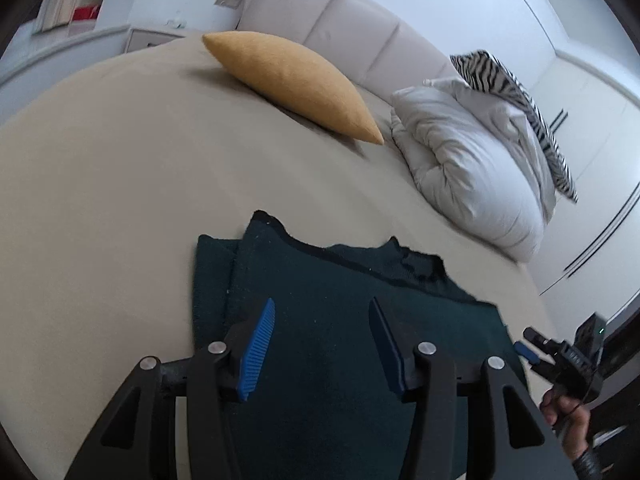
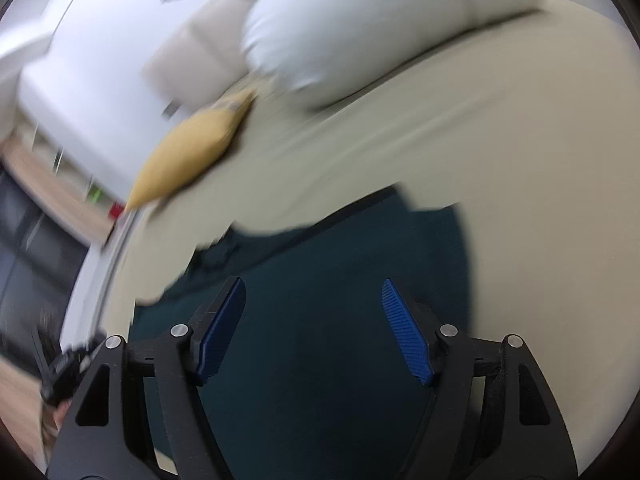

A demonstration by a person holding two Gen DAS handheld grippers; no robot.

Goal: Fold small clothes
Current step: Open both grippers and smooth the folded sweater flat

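We hold both grippers spread open above a dark green garment (image 1: 340, 320) on the beige bed (image 1: 100, 200).

Left gripper (image 1: 322, 346) and right gripper (image 2: 314, 326) grip nothing; the right view is motion-blurred, and our fingers hide the garment's near edge.

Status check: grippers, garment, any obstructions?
Left gripper open, right gripper open, both empty. Dark green knit garment partly folded on beige bedsheet. Nothing obstructing.

A home bedroom: a wide bed (image 1: 100, 184) with a beige sheet, a padded headboard (image 1: 340, 28), a yellow pillow (image 1: 296, 80), a bundled white duvet (image 1: 476, 160), and white wardrobe doors (image 1: 584, 104) along the wall.
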